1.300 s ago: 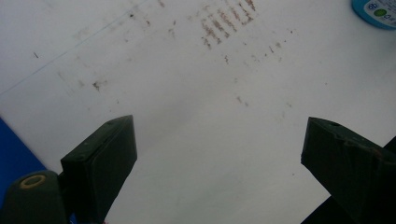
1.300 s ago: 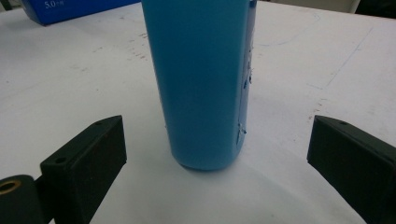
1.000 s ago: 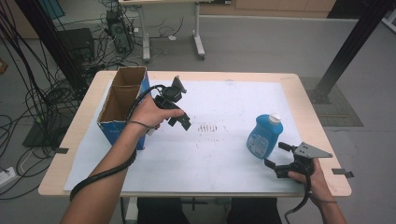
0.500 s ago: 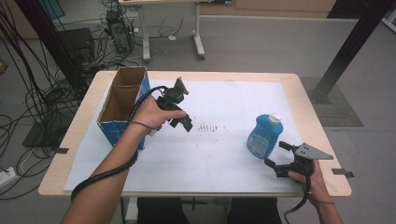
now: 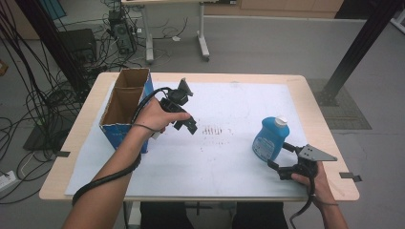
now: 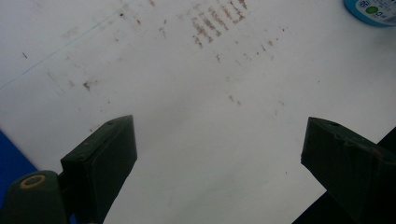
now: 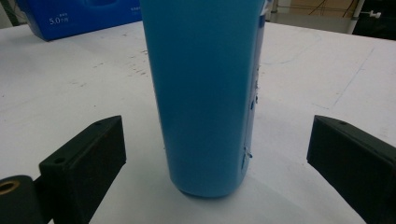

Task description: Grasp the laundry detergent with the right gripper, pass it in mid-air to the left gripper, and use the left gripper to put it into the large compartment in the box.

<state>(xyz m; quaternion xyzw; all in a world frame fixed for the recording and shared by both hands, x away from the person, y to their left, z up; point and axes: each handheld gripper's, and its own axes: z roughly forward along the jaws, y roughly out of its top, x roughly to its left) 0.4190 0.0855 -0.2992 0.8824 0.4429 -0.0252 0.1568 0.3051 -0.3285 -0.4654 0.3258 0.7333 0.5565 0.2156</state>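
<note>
A blue bottle with a white cap (image 5: 270,138) stands upright on the white sheet at the right of the table. My right gripper (image 5: 281,157) rests low just in front of it, open, with the bottle (image 7: 205,93) close ahead between the lines of the two jaws and untouched. My left gripper (image 5: 188,125) hovers over the sheet near the table's middle left, held in a hand. Its jaws are open with nothing between them. In the left gripper view, the bottle's edge (image 6: 371,10) shows at the top right.
An open cardboard box with blue sides (image 5: 125,110) stands at the left of the table, next to my left hand. Brown smudges (image 5: 212,130) mark the sheet's middle. The table edge (image 5: 191,193) runs near the forearms; cables lie on the floor to the left.
</note>
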